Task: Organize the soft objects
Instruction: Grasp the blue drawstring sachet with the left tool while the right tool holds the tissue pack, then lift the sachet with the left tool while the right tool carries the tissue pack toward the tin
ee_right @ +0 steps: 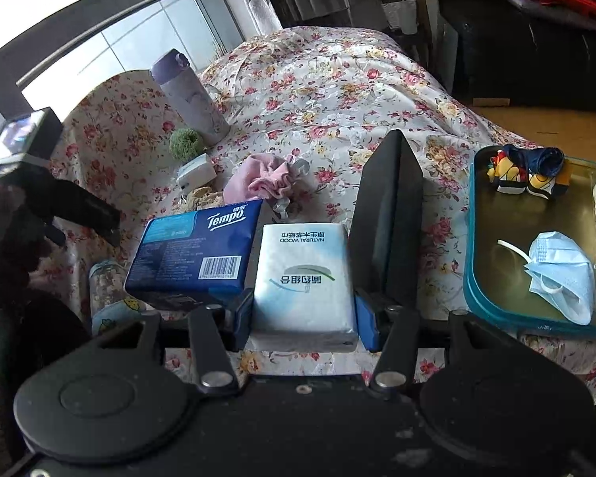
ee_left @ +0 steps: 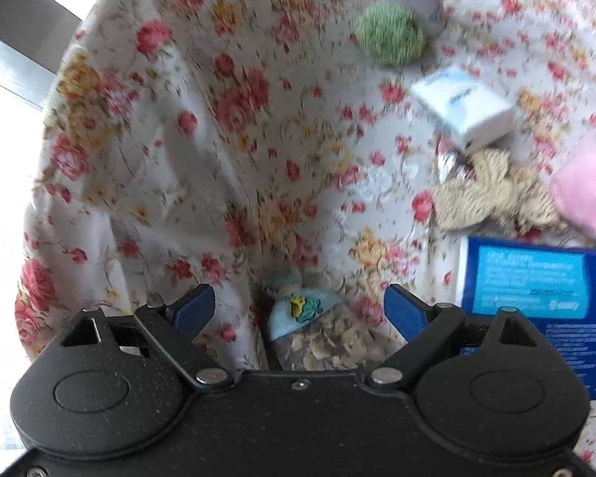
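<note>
white tissue pack (ee_right: 305,284): flat, upside-down print, pinched between blue pads near the table's front edge
blue Tempo pack (ee_right: 196,252): tilted, just left of it
pink cloth (ee_right: 264,183): bunched behind both packs
face mask (ee_right: 562,278): folded in the teal tray (ee_right: 469,238), right edge
colourful socks (ee_right: 526,173): rolled, tray's far corner

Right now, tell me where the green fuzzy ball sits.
In the right wrist view the green fuzzy ball lies far left on the floral cloth, touching the base of the purple bottle, just behind the small white box.
</note>
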Demonstrator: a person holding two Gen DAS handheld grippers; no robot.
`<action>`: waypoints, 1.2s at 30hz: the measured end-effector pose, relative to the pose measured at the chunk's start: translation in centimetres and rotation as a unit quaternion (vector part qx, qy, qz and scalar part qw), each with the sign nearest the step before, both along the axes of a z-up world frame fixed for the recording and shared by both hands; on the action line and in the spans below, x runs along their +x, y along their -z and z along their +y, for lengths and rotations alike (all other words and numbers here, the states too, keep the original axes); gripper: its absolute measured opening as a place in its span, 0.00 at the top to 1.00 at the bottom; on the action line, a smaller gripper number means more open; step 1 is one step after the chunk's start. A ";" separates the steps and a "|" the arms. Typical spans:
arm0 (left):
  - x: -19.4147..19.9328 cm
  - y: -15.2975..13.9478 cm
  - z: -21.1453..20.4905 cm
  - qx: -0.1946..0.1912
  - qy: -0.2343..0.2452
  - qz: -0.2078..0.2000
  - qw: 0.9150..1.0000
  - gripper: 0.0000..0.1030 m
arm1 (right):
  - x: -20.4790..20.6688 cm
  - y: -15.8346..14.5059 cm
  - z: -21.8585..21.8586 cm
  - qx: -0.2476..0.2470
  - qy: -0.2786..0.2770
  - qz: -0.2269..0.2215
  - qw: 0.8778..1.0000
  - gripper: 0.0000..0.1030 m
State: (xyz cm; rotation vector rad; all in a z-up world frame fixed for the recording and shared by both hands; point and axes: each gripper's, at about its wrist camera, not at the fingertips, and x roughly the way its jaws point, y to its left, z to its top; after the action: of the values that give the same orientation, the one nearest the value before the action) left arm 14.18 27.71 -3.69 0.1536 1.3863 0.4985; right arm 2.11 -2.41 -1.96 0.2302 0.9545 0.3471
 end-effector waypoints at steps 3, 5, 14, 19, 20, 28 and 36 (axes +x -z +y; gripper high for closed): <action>0.8 1.8 -0.2 0.015 -0.008 0.041 0.999 0.13 | -0.2 -0.1 -0.2 0.002 0.000 -0.003 1.000 0.50; 1.3 3.0 0.0 0.010 -0.020 0.065 0.998 0.14 | -0.3 -0.2 -0.3 0.002 0.000 -0.005 1.000 0.50; 1.4 5.6 3.4 -0.080 -0.091 0.092 0.988 0.38 | -0.2 -0.6 -0.6 0.003 0.008 -0.010 1.000 0.50; -0.1 6.1 5.4 -0.101 -0.104 0.081 0.986 0.57 | -0.1 -0.9 -0.2 0.004 0.004 -0.013 1.000 0.50; -0.4 5.7 5.4 -0.107 -0.102 0.071 0.987 0.59 | -0.1 -1.0 0.0 0.002 0.003 -0.015 1.000 0.50; -1.0 2.2 5.2 -0.163 -0.058 -0.061 0.983 0.66 | -0.2 -1.6 0.9 -0.013 -0.003 -0.021 1.000 0.50; 2.4 4.1 5.2 -0.166 -0.070 -0.057 0.982 0.59 | -0.5 -0.5 2.1 -0.052 0.005 -0.001 0.999 0.50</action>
State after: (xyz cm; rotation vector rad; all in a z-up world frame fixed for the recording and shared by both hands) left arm 16.61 32.95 -7.77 -0.2424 1.3538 0.3790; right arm 1.64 -0.28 -1.45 0.1396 0.9664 0.2883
